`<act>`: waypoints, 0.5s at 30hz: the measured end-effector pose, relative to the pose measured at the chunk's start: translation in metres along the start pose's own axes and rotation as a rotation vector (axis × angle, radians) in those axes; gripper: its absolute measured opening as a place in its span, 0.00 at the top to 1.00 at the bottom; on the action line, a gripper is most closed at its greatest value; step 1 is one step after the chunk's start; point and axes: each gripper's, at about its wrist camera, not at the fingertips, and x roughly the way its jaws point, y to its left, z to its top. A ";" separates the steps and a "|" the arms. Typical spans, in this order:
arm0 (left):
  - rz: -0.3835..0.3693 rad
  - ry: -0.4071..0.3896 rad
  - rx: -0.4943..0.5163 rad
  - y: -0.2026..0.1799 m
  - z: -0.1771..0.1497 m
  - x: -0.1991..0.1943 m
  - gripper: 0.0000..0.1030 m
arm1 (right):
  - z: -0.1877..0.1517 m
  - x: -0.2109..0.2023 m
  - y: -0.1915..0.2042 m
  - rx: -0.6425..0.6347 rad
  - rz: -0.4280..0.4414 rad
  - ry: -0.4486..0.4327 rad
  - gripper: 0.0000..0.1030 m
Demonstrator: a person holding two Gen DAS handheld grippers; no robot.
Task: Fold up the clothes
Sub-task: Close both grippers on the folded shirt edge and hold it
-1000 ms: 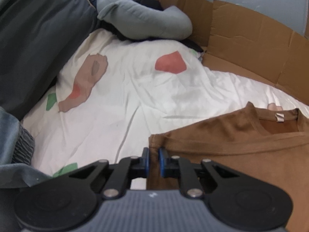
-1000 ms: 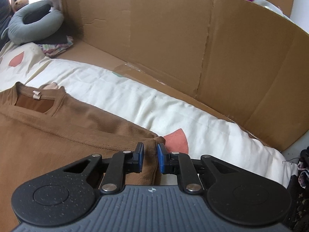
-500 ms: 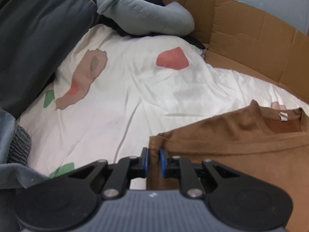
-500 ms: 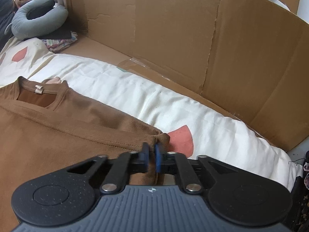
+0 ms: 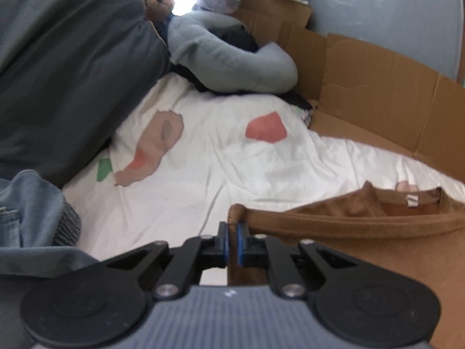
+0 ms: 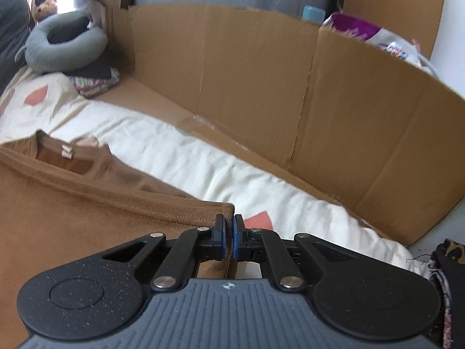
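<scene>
A brown shirt (image 5: 363, 250) lies on a white bed sheet (image 5: 218, 168) with its neck opening and label facing away from me. My left gripper (image 5: 231, 240) is shut on the shirt's left corner, which is lifted off the sheet. In the right wrist view the shirt (image 6: 72, 218) fills the lower left. My right gripper (image 6: 228, 237) is shut on the shirt's right corner, also raised. The fold of cloth stretches taut between the two grippers.
A cardboard wall (image 6: 290, 101) lines the far side of the bed. A grey neck pillow (image 5: 232, 64) and a teddy bear (image 5: 158, 3) lie at the bed's head. A dark grey cushion (image 5: 58, 72) and denim cloth (image 5: 26, 209) sit at left. Patterned cloth (image 6: 444, 279) is at right.
Both grippers closed on the shirt's corners and lifted them off the sheet. The views have risen and tilted back, so more of the cardboard wall and pillow shows.
</scene>
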 end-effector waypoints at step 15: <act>-0.009 -0.096 -0.022 0.002 0.043 -0.035 0.95 | 0.036 -0.033 -0.013 0.076 -0.025 -0.090 0.97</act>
